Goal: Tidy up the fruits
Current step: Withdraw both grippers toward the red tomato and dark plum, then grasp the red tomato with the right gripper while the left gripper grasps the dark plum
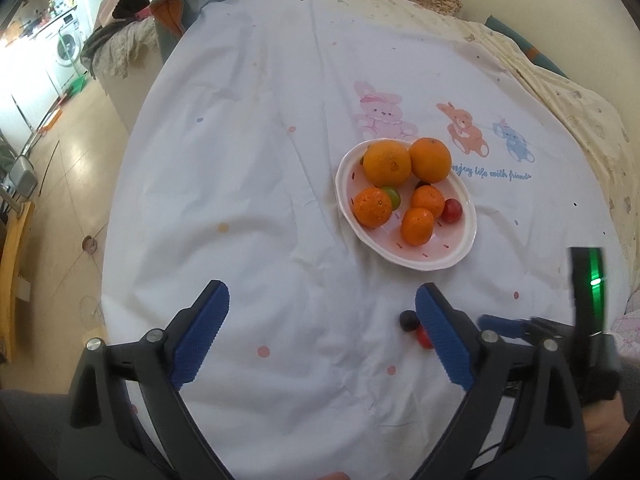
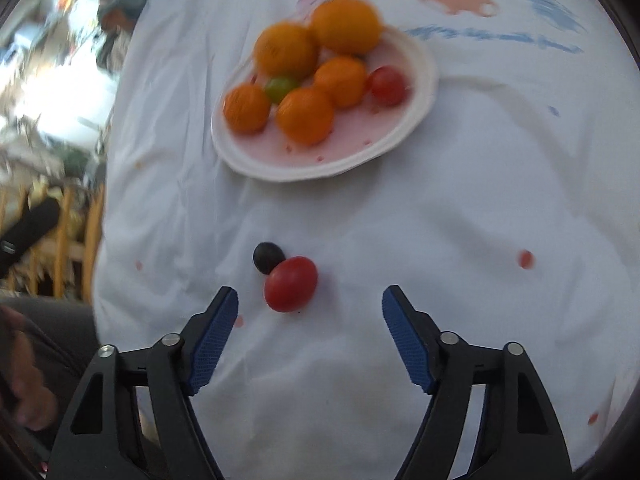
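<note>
Left wrist view
- Plate [image 1: 406, 258]: rests on the white cloth [image 1: 240, 160]; it holds two large oranges [image 1: 387, 162], three smaller ones, a green fruit and a red one.
- Left tongs [image 1: 322, 312]: apart, nothing between the pads, above bare cloth short of the plate.
- Loose fruit: red tomato [image 1: 423, 337] and dark berry [image 1: 409, 320] lie on the cloth, partly hidden behind the right-hand pad.
- Right tongs [image 1: 504, 326]: blurred at the frame edge; state unreadable here.

Right wrist view
- Right tongs [image 2: 310, 312]: apart, gripping nothing.
- Red tomato [image 2: 291, 284]: just ahead of the tips, nearer the left-hand pad, touching the dark berry [image 2: 268, 257].
- Step: approach to pick up a loose fruit; judged late in the task.
- Next move: centre on the tomato, lower, close gently without rolling the berry.
- Unclear: plate [image 2: 424, 92] and its fruit are motion-blurred.
</note>
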